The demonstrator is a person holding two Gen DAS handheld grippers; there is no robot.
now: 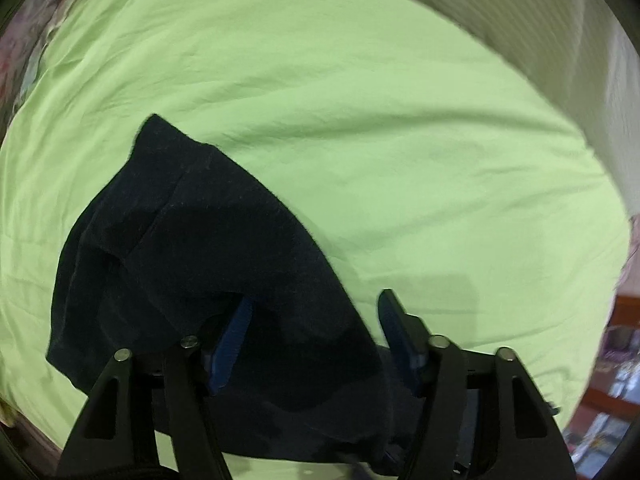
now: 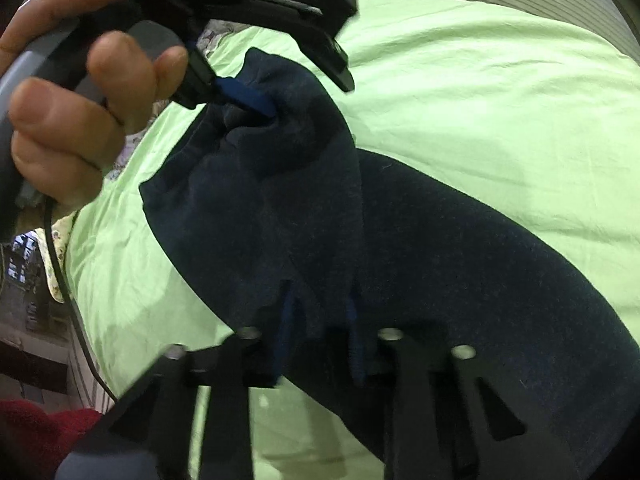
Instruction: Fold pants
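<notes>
The dark navy pants [image 1: 192, 248] hang bunched over a light green bed sheet [image 1: 360, 100]. In the left wrist view my left gripper [image 1: 316, 316] stands with its blue-padded jaws wide apart; cloth drapes over the left finger [image 1: 234, 340] and between the jaws, not pinched. In the right wrist view my right gripper [image 2: 320, 320] is closed on a fold of the pants [image 2: 440, 260], its blue pads nearly hidden by cloth. The left gripper [image 2: 296, 76] shows there at the top, held by a hand [image 2: 80, 100], one blue finger [image 2: 244, 96] inside the cloth.
A ribbed pale headboard or wall [image 1: 520, 20] borders the bed's far side. A patterned pillow [image 1: 24, 52] lies at the left. A wooden shelf [image 1: 616, 360] stands at the right. A cable [image 2: 68, 292] hangs by the bed edge, a red cloth [image 2: 36, 428] below.
</notes>
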